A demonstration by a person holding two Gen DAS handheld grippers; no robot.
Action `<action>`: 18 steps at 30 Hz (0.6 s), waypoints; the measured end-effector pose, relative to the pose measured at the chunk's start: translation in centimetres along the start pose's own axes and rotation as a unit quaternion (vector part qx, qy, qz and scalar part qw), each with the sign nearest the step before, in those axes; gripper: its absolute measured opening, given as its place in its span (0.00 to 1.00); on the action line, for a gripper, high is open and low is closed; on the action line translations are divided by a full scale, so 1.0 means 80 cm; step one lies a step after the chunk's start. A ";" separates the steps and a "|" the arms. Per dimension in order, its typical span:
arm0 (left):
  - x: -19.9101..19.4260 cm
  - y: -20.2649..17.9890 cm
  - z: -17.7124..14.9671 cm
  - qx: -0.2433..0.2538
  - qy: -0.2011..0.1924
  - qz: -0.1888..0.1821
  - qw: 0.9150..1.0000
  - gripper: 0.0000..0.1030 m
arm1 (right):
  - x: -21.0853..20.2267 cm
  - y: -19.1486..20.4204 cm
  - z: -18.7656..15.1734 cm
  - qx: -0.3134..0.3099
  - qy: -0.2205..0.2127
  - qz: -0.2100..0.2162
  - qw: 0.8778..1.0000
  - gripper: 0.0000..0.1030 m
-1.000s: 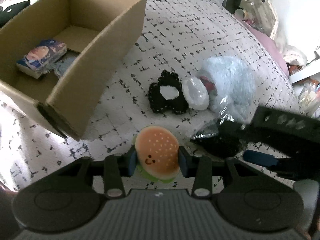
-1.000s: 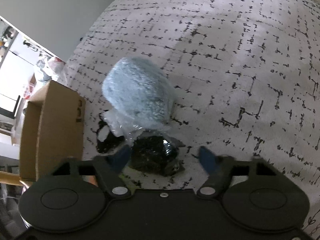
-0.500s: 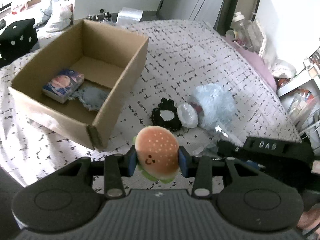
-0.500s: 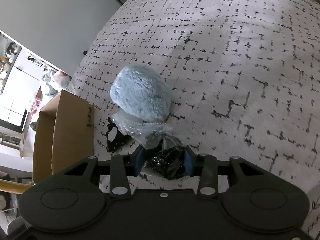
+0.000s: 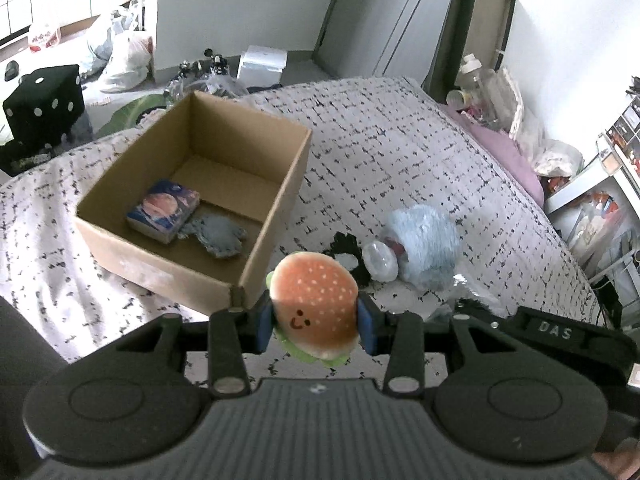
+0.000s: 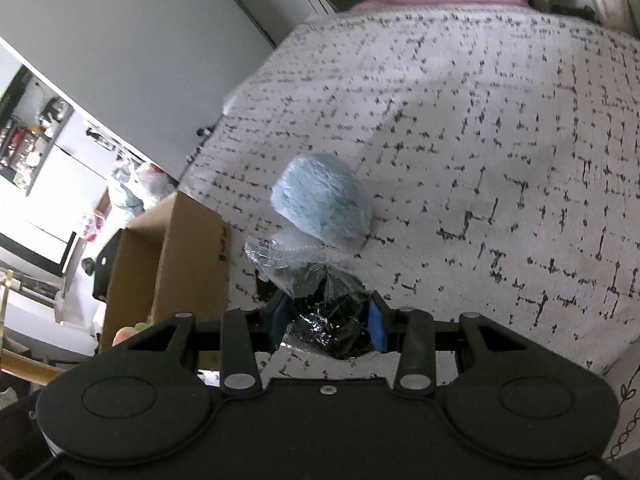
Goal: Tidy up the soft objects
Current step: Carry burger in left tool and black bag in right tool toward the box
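Note:
My left gripper is shut on a plush hamburger and holds it above the bed, near the front right corner of an open cardboard box. The box holds a printed tissue pack and a grey-blue cloth. My right gripper is shut on a black item in a clear plastic bag, lifted off the bed. A fluffy light-blue plush lies on the bed beyond it, also in the left wrist view. A black scrunchie and a clear-wrapped round item lie beside it.
The bed has a white cover with black dashes. The box also shows at left in the right wrist view. A black dice cushion and bags stand on the floor beyond. Bottles and a pink pillow are at the bed's far right.
Both grippers have risen away from the bed. The right gripper, open a second ago, closed on the bagged black item and lifted it. The left still holds the hamburger.

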State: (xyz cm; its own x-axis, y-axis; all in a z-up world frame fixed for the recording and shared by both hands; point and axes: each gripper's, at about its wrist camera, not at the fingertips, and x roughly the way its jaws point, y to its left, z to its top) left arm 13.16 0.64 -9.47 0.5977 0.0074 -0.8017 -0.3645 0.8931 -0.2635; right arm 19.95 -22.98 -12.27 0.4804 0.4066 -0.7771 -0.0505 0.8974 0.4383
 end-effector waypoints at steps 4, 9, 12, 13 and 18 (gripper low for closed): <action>-0.012 0.006 0.005 0.001 -0.009 0.004 1.000 0.40 | -0.010 0.004 0.001 -0.005 -0.023 0.012 1.000 0.38; -0.024 0.013 0.011 0.004 -0.019 0.007 1.000 0.40 | -0.023 0.013 0.001 -0.018 -0.048 0.033 0.998 0.38; -0.031 0.018 0.015 0.003 -0.025 0.011 1.000 0.40 | -0.030 0.020 0.001 -0.027 -0.060 0.043 0.997 0.38; -0.033 0.021 0.017 0.004 -0.028 0.011 1.000 0.40 | -0.031 0.022 0.001 -0.029 -0.064 0.045 0.997 0.38; -0.043 0.029 0.025 0.009 -0.037 0.015 0.999 0.40 | -0.041 0.031 0.001 -0.039 -0.083 0.059 0.994 0.38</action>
State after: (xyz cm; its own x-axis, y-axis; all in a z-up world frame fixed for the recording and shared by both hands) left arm 11.74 3.59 -6.26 0.6387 0.0669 -0.7665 -0.3708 0.8996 -0.2305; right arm 18.30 -22.09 -8.60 0.6050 0.4811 -0.6344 -0.1791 0.8587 0.4802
